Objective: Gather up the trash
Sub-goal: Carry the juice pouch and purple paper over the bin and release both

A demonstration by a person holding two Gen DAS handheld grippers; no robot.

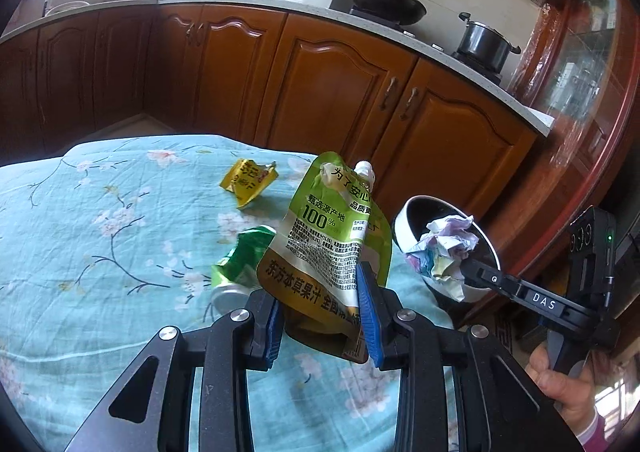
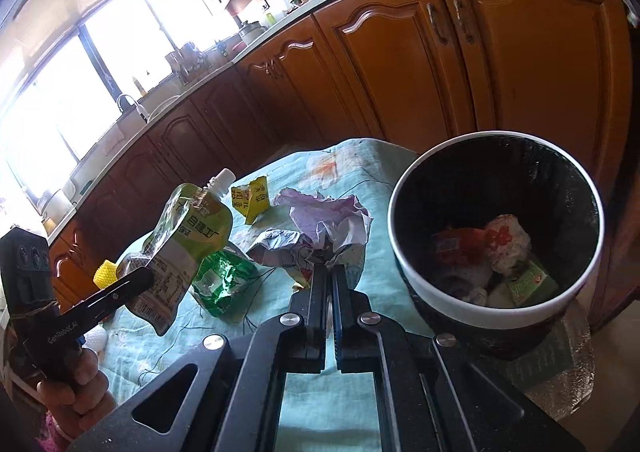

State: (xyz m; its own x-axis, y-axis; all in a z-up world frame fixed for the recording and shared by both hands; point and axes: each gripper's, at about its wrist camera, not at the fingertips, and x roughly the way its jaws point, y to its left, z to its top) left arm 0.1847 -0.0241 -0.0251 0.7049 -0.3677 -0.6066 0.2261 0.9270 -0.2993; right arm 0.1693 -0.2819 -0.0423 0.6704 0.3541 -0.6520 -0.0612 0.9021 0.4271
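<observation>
Holding a green juice pouch (image 1: 326, 236) upright at centre frame, the left gripper (image 1: 324, 316) is clamped on its lower half, lifted clear of the tabletop (image 1: 100, 252), probably for carrying to the bin (image 1: 404, 224) at right. A yellow wrapper (image 1: 248, 182) and crushed green can (image 1: 236, 264) lie behind.

Right wrist view: right gripper (image 2: 329, 272) pinched together on crumpled paper (image 2: 320, 228) at centre. The bin, at right, contains red and green wrappers and a white wad.
</observation>
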